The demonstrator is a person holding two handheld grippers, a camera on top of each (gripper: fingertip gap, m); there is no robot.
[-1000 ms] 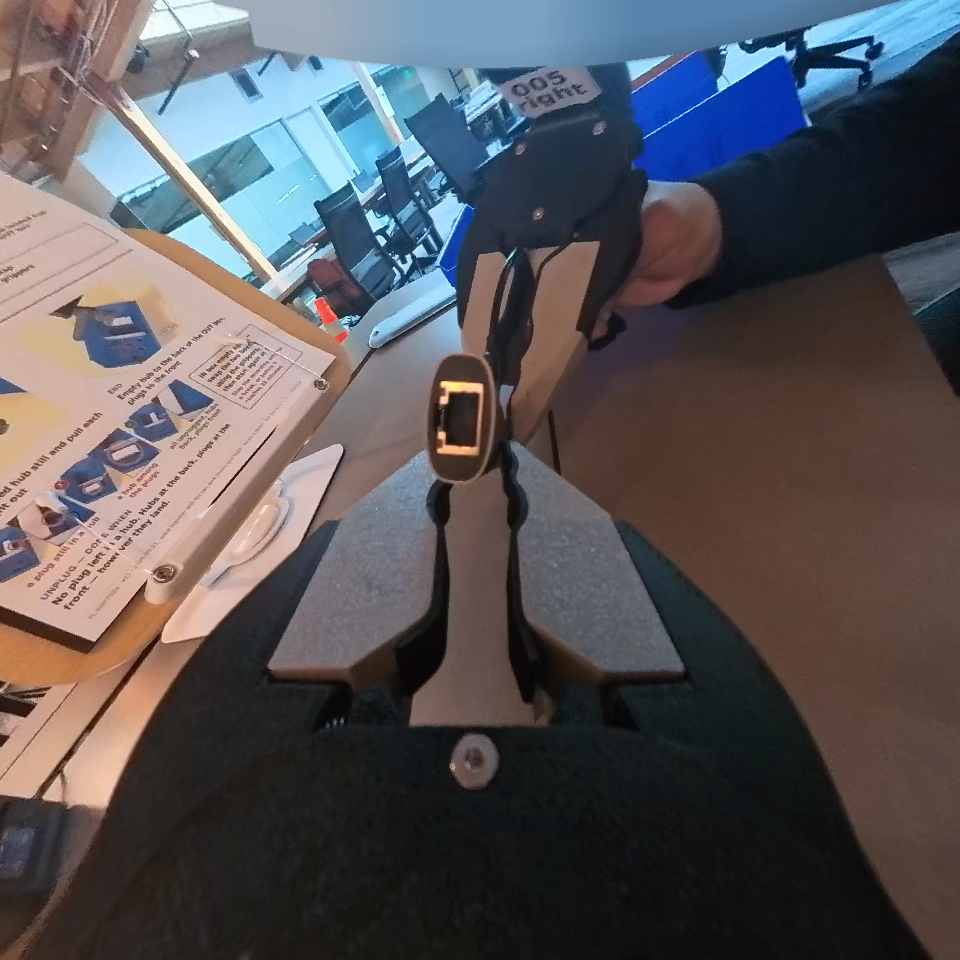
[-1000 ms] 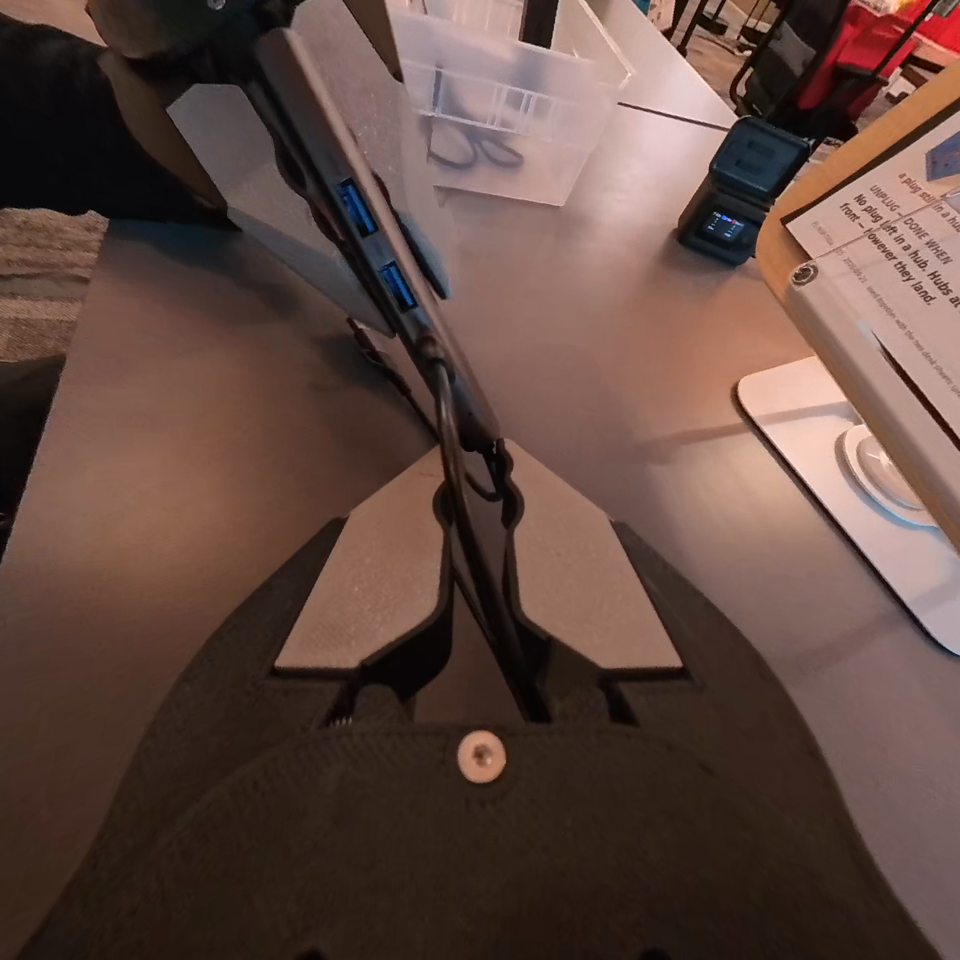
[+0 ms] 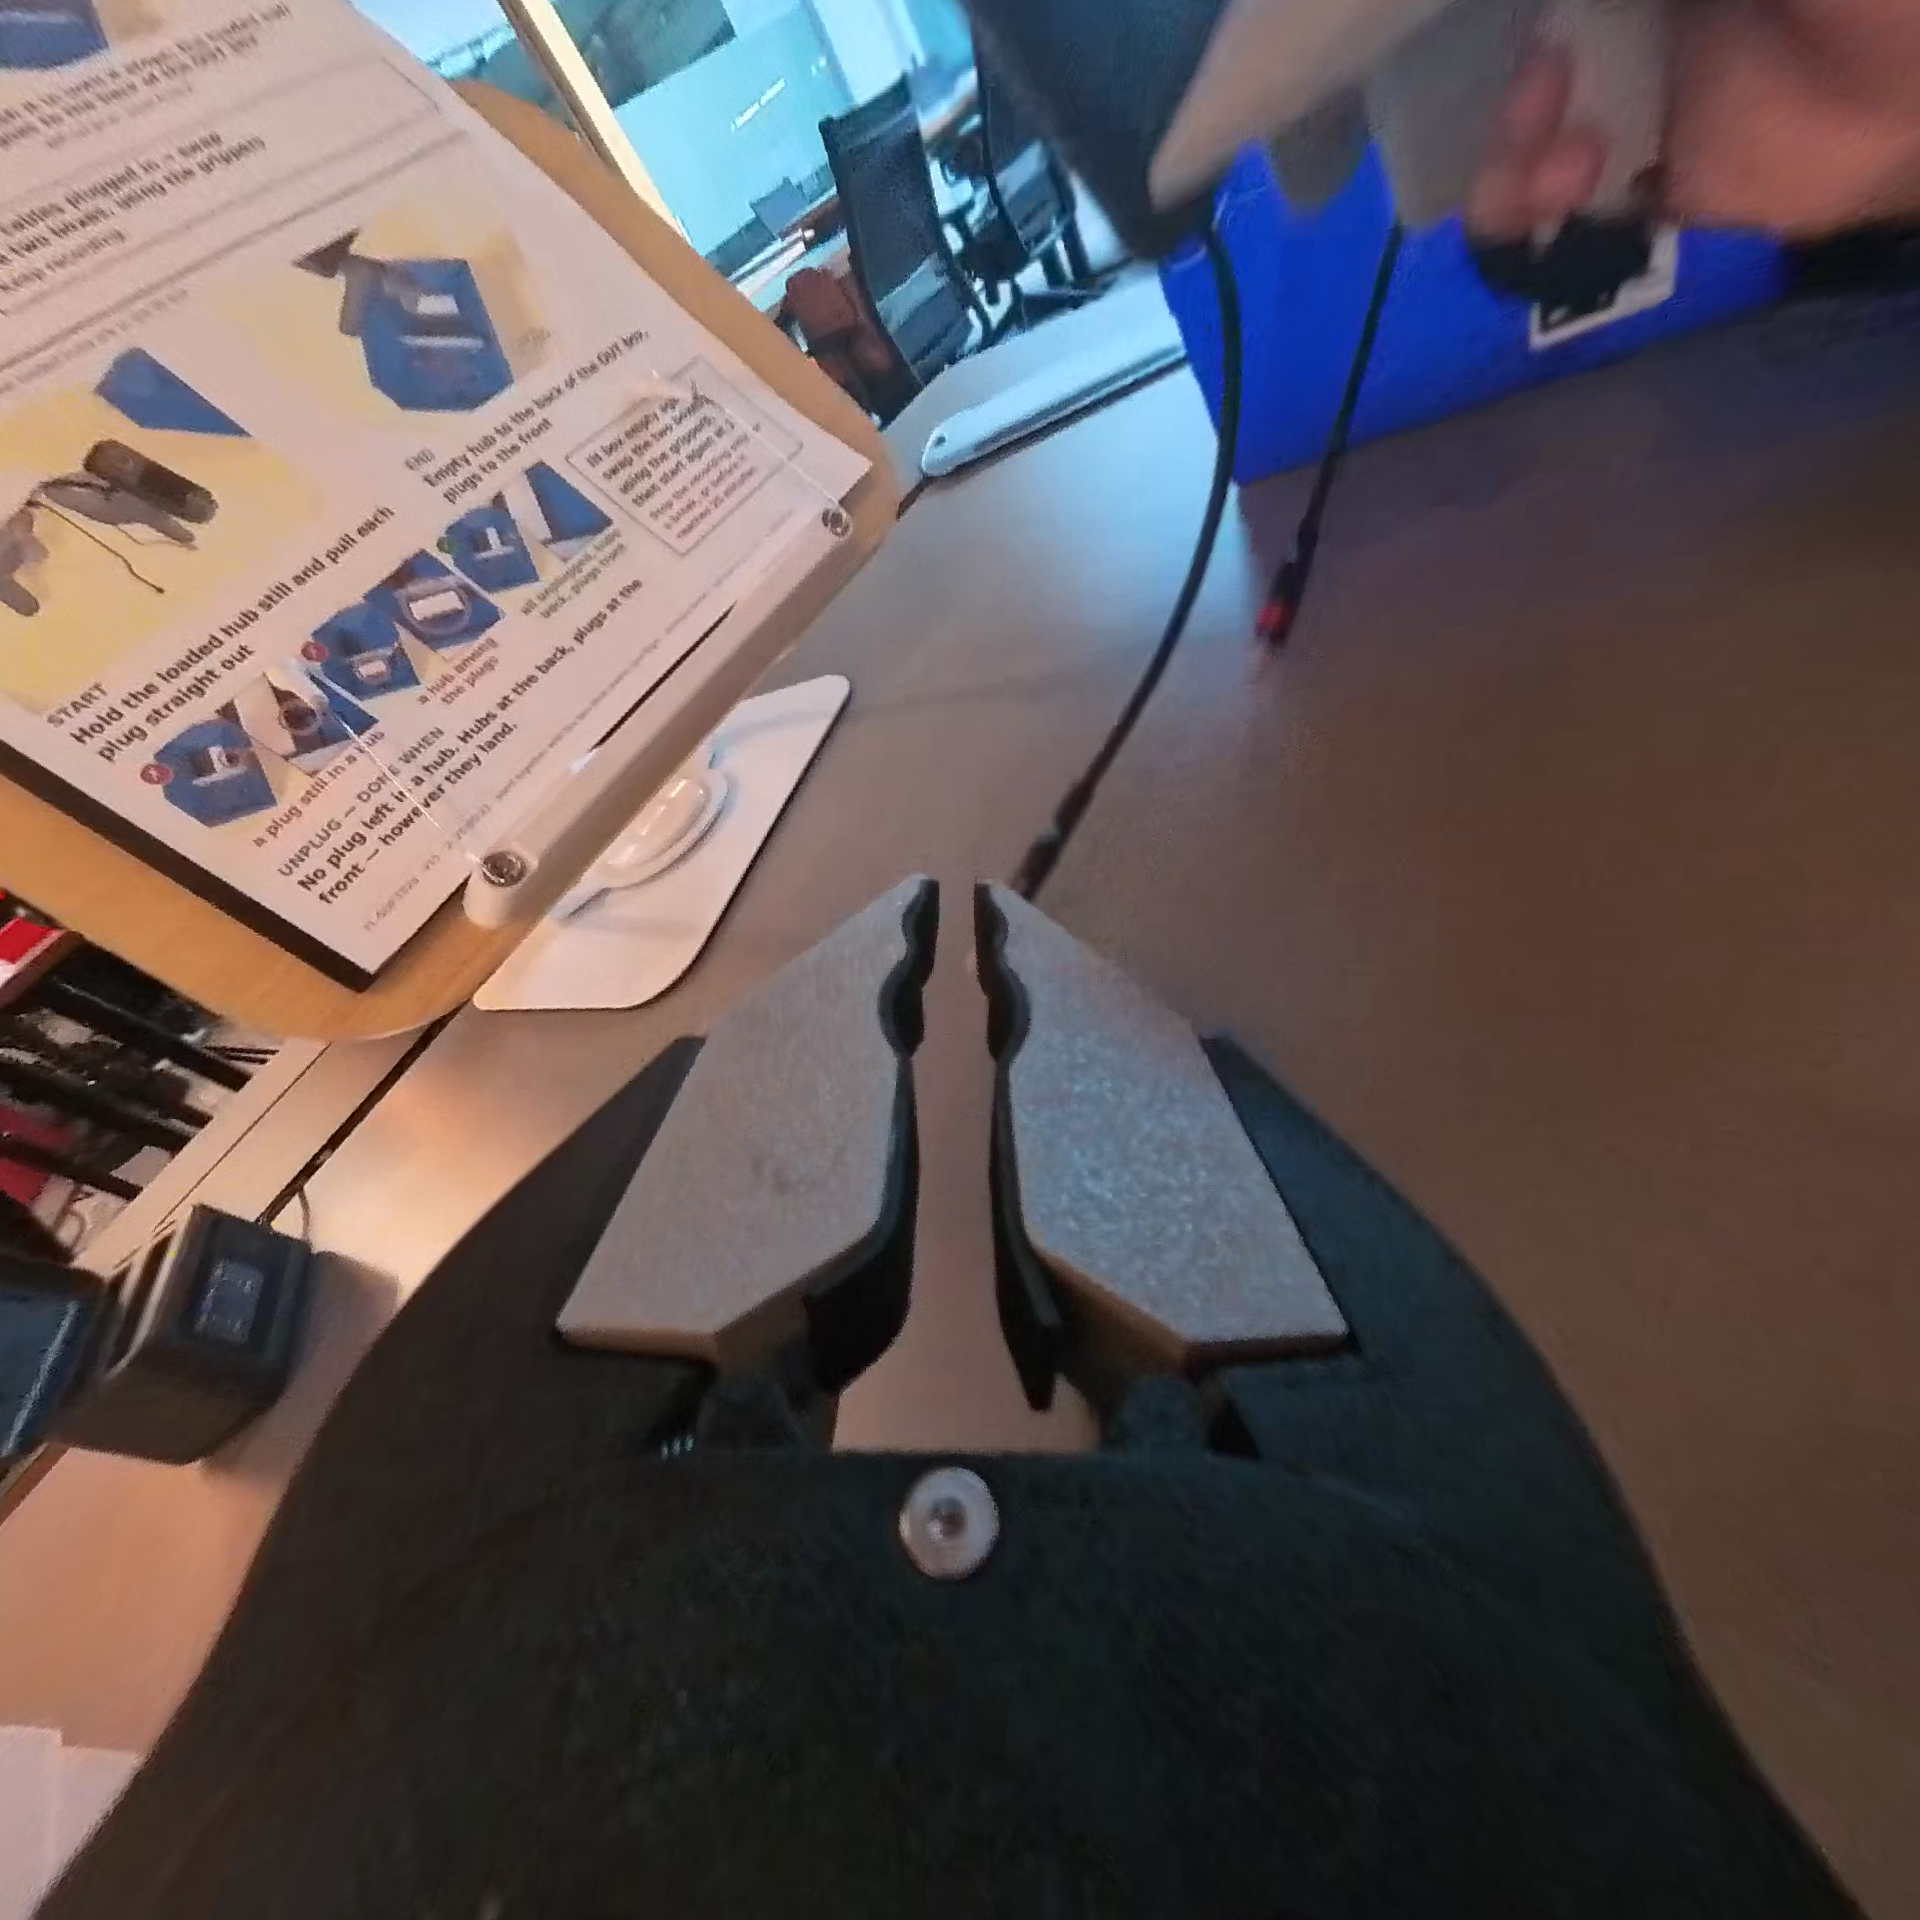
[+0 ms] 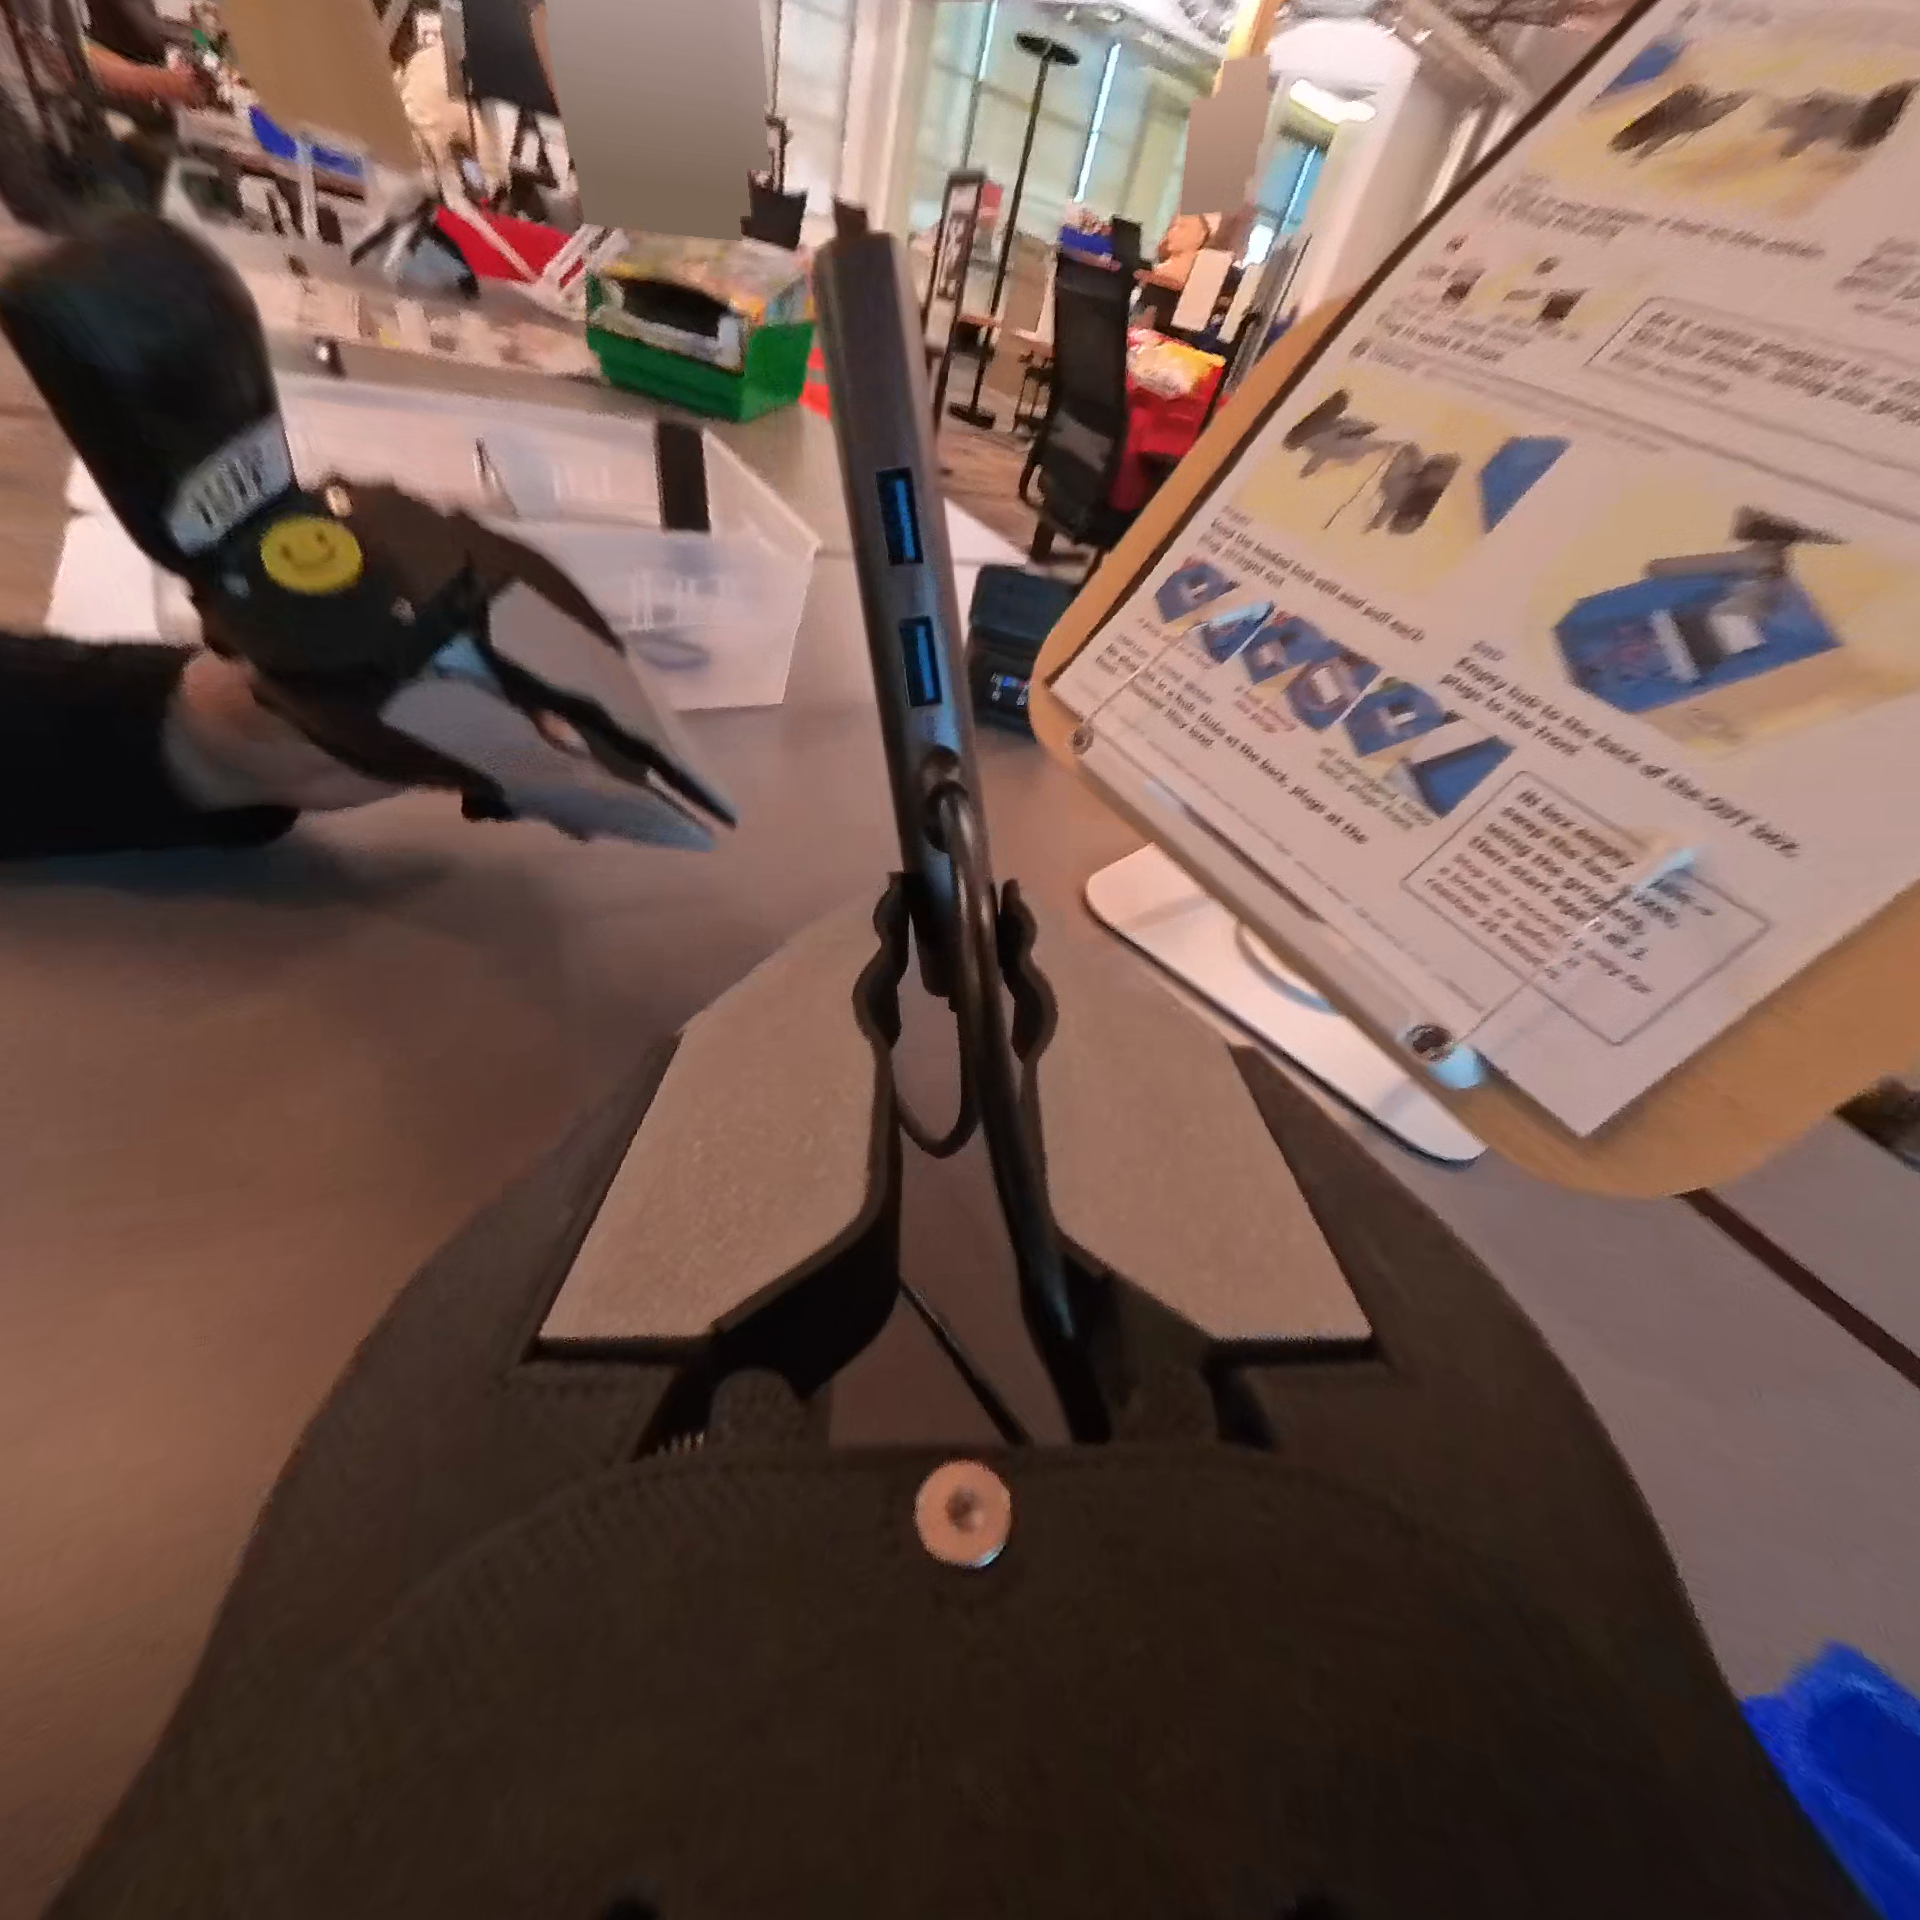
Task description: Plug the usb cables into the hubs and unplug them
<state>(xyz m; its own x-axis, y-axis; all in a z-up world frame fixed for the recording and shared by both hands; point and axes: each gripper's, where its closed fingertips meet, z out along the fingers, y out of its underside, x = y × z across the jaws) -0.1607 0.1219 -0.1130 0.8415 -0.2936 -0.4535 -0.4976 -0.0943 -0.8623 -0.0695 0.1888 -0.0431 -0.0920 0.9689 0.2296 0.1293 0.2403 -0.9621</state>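
My right gripper [image 4: 951, 914] is shut on the lower end of a slim grey USB hub [image 4: 894, 499] and holds it upright above the table. Two blue ports on the hub face me and are empty. The hub's own black cable [image 4: 997, 1091] loops down between the fingers. My left gripper [image 3: 956, 904] is nearly closed with a thin slit between its fingers and holds nothing. It also shows in the right wrist view [image 4: 717, 816], left of the hub and apart from it. In the left wrist view two black cables [image 3: 1195, 582] hang from the blurred right gripper [image 3: 1299, 104]; one ends in a red plug [image 3: 1283, 613].
An instruction board on a white stand [image 3: 416, 468] [image 4: 1455, 623] leans over the table beside both grippers. A blue bin [image 3: 1455, 343] stands behind the cables. A clear plastic bin [image 4: 707, 582] and a small black device [image 4: 1003, 644] stand behind the hub. The left gripper's tips are roughly 15 centimetres from the right gripper's.
My left gripper let go of the hub, drew back and closed to a slit. My right gripper kept the hub and raised it upright.
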